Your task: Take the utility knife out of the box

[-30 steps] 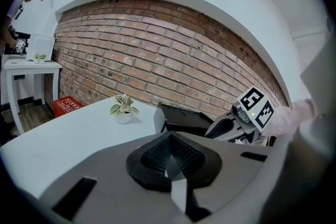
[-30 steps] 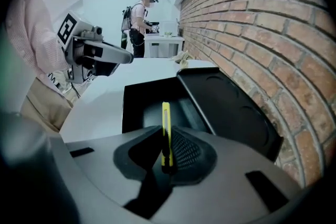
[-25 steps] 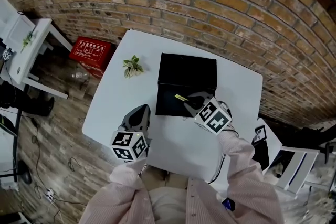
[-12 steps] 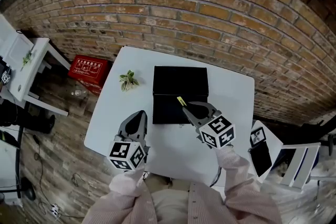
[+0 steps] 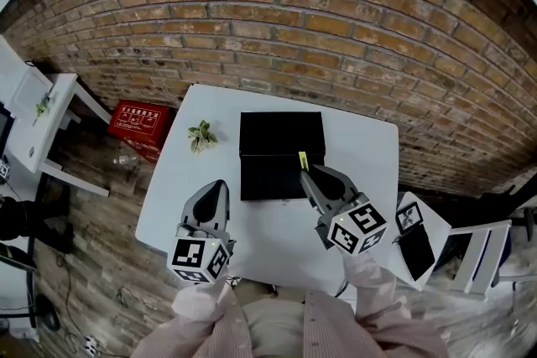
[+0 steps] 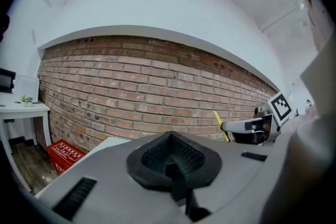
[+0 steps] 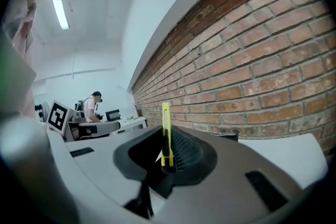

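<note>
The yellow utility knife stands upright between the pads of my right gripper, which is shut on its lower part. In the head view the knife sticks out of the right gripper, raised over the front right corner of the black box. The box lies with its lid folded back on the white table. My left gripper hangs over the table's front left, apart from the box. Its pads are closed together with nothing between them. From the left gripper view the knife shows at the right.
A small green plant lies on the table left of the box. A brick wall runs behind the table. A red crate sits on the floor at the left, and a white chair stands at the right.
Both grippers have risen. The right one has lifted the knife out of the box's inside and rolled, so the knife now stands upright.
</note>
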Tool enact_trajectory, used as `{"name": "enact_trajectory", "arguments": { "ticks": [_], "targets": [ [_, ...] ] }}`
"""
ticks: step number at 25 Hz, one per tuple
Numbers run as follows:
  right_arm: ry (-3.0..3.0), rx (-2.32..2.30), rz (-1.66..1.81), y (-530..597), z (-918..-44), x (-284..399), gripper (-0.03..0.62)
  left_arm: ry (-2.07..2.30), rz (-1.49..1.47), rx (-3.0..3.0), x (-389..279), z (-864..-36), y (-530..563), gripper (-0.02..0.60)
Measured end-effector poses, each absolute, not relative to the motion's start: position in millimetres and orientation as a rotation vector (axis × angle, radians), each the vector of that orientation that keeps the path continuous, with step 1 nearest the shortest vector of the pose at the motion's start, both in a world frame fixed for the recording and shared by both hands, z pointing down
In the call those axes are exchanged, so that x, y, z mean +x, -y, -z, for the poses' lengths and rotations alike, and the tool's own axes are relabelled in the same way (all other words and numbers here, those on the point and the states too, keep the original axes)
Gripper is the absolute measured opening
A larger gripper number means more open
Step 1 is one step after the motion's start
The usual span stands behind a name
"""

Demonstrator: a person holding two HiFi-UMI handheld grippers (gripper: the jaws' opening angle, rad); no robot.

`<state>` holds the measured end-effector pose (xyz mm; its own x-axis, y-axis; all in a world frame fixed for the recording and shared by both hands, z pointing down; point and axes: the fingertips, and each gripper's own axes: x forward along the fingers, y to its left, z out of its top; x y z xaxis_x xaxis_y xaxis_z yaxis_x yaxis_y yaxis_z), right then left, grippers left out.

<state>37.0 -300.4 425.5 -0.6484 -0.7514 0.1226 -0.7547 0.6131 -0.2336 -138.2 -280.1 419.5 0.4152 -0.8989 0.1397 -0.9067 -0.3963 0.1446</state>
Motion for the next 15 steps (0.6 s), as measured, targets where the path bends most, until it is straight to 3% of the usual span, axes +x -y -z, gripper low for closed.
{"name": "enact_trajectory", "arguments": {
  "ticks": [15],
  "targets": [
    [2.860, 1.566, -0.309, 271, -368, 79, 0.052, 1.695, -0.001, 2.526, -153, -377, 261, -0.008]
  ]
}}
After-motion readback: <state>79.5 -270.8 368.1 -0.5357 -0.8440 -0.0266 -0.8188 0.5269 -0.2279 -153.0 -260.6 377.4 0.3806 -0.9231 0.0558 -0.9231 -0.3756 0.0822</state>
